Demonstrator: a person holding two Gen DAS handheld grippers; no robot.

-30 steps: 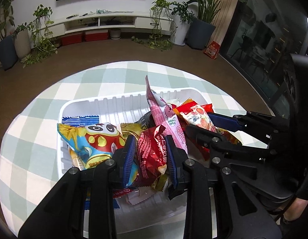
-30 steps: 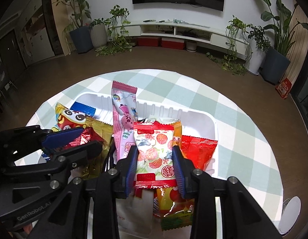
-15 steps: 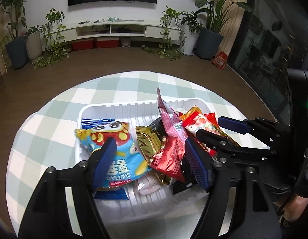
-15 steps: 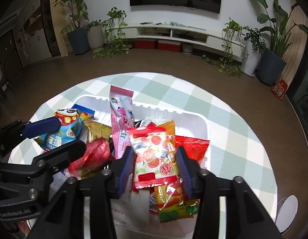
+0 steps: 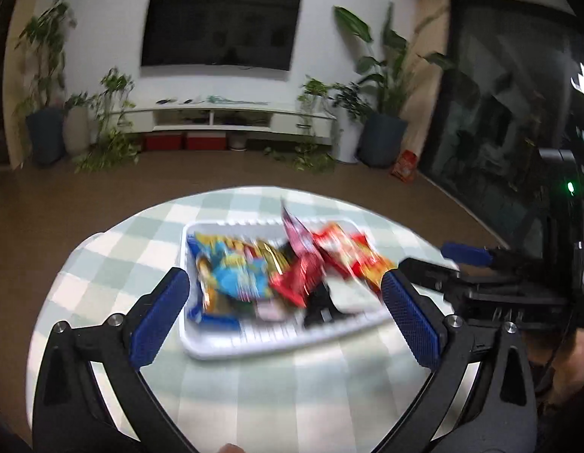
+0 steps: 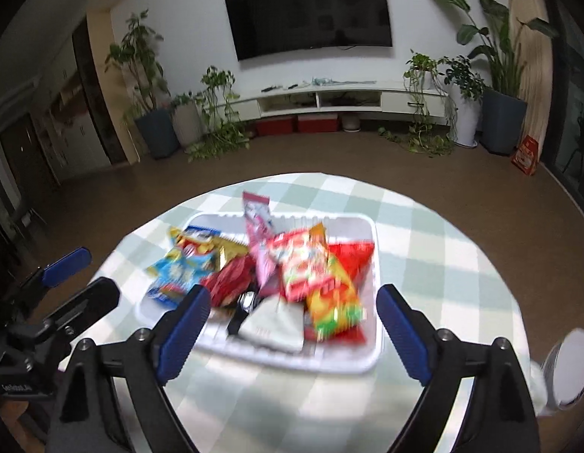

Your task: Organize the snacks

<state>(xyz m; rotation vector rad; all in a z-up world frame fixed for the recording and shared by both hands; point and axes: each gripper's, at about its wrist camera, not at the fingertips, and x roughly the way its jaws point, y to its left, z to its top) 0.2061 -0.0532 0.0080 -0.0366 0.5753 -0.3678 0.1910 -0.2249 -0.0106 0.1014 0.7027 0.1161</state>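
The snacks look gathered: every packet in view sits inside the white tray (image 6: 375, 351) on the checked tabletop (image 6: 443, 264), and no packet lies loose on the cloth in either wrist view. In the right wrist view the pile runs from a blue and yellow packet (image 6: 178, 268) at the tray's 9 o'clock side, past a dark red packet (image 6: 231, 279) and a tall pink packet (image 6: 258, 234) that stands up toward 12 o'clock, to a red and white packet (image 6: 303, 264) over an orange and green one (image 6: 333, 302), with a plain red packet (image 6: 352, 256) toward 3 o'clock. A white wrapper (image 6: 273, 324) and something dark and shiny beside it lie at the tray's 6 o'clock edge; blur hides what they are. The left gripper (image 5: 284, 302) has its jaws spread and opening, with nothing between its blue pads, and it hangs short of the tray's near rim. The right gripper (image 6: 292, 328) is likewise opening, its pads apart and bare, the tray seen through the gap. My reading is that the collecting is done or nearly so. What may remain is neatening, since the packets overlap at mixed angles and 1 stands on end. A pale round object (image 6: 567, 370) at 4 o'clock on the tabletop is apart from the tray; I cannot tell whether it belongs to the task.
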